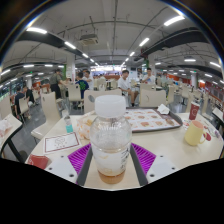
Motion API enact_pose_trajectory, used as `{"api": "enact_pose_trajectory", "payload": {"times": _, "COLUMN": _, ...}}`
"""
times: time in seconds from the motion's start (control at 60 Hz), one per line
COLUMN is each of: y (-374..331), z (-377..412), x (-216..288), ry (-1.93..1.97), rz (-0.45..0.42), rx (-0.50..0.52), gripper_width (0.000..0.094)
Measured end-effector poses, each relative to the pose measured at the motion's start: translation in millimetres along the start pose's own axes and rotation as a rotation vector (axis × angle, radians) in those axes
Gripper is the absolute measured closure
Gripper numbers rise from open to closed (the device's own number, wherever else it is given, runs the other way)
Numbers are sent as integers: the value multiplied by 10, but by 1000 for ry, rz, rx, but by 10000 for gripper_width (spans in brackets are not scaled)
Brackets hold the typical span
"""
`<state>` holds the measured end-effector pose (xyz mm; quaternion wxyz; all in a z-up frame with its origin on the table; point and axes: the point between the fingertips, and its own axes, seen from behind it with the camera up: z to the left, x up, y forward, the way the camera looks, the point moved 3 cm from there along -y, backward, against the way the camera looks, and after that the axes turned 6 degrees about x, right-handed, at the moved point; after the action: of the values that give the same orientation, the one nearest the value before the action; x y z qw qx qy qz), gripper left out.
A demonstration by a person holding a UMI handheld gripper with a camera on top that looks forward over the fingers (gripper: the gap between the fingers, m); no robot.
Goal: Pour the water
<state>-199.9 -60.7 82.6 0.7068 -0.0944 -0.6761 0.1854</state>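
— Bottle position is asked for first: where is it placed relative to the tongs?

— Reading from the left: a pale table (60, 160) is seen, with a small blue-capped bottle (68, 124) well beyond the left finger. Then the left pad (80, 157) is met, then the clear bottle (110, 138) with its white cap, then the right pad (143, 157). The bottle is thus set between the 2 fingers of the gripper (111, 160), upright, its long axis vertical.

— Are the tongs pressed on it?

— The pads are seen close against both flanks of the bottle, so it is judged to be pinched between them; whether it is lifted or resting on the table cannot be told, since its base is hidden.

— What is carried inside?

— A little amber liquid is seen at the bottom; the rest looks empty.

— And farther right?

— A tray (150, 121) with scattered items is laid beyond the bottle, and a yellowish cup (194, 133) is stood beyond the right finger, near the table's far side.

— What does the pour turn on?

— The cup is judged the likely receiver. It lies ahead and to the right, so the bottle would have to be carried that way and its vertical axis tipped toward the cup's mouth. The cap appears on, which would have to be dealt with first.
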Motion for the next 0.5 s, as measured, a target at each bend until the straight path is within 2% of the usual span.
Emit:
{"api": "enact_pose_trajectory", "payload": {"times": 0.05, "y": 77, "z": -6, "x": 11, "ry": -6, "rz": -15, "rx": 11, "gripper_width": 368}}
{"api": "enact_pose_trajectory", "payload": {"times": 0.083, "y": 94, "z": -4, "x": 20, "ry": -16, "rz": -33, "rx": 15, "gripper_width": 370}}
{"api": "enact_pose_trajectory", "payload": {"times": 0.267, "y": 112, "z": -4, "x": 36, "ry": -29, "rz": -39, "rx": 42, "gripper_width": 520}}
{"api": "enact_pose_trajectory", "payload": {"times": 0.383, "y": 85, "z": 2, "x": 82, "ry": -12, "rz": -13, "rx": 60, "gripper_width": 524}}
{"api": "enact_pose_trajectory", "payload": {"times": 0.5, "y": -54, "z": -51, "x": 386, "ry": 114, "rz": -50, "rx": 110, "gripper_width": 525}}
